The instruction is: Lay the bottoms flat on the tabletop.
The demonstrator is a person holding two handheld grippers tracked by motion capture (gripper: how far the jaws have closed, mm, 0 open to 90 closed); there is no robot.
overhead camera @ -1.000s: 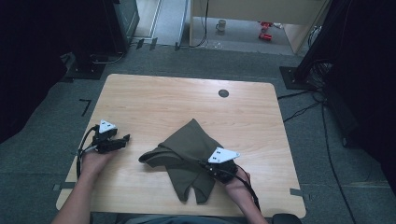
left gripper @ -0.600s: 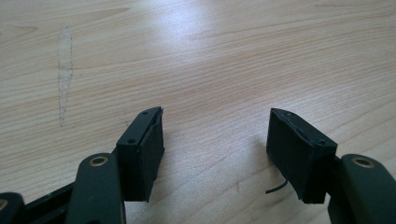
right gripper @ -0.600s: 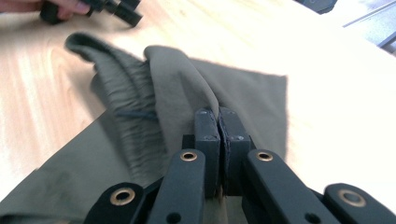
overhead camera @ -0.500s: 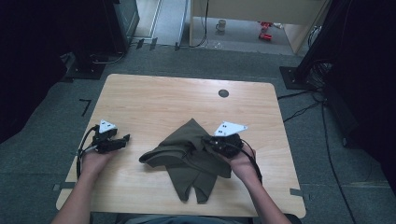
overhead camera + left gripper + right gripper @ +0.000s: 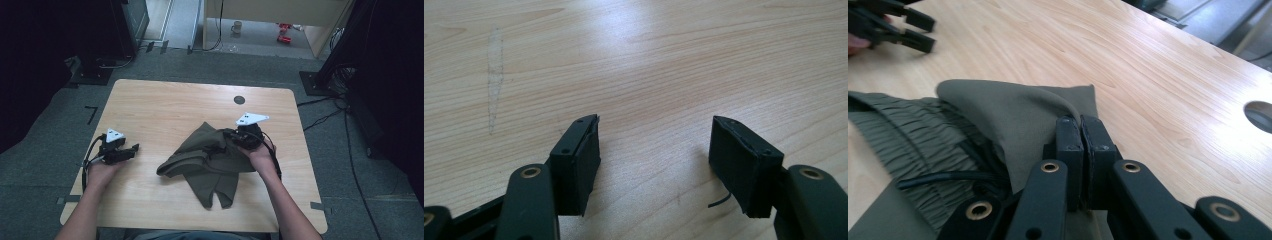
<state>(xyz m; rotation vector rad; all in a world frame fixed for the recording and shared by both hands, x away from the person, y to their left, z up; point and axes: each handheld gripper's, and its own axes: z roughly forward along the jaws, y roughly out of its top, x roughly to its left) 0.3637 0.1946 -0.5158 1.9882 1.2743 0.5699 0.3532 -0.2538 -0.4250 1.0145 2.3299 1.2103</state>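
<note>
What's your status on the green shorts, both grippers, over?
Right gripper shut on a fold of the olive shorts, lifting it. Left gripper open over bare table, holding nothing. Nothing in the way.

— Where does the garment lie?
— On the bench, right of the middle, toward the near edge.
— And the tools?
— The right tool sits at the garment's far right part, a fold of it between the jaws. The left tool rests well apart to the left, over bare bench.
— Anything behind?
— A round hole near the far edge, behind the garment.
</note>
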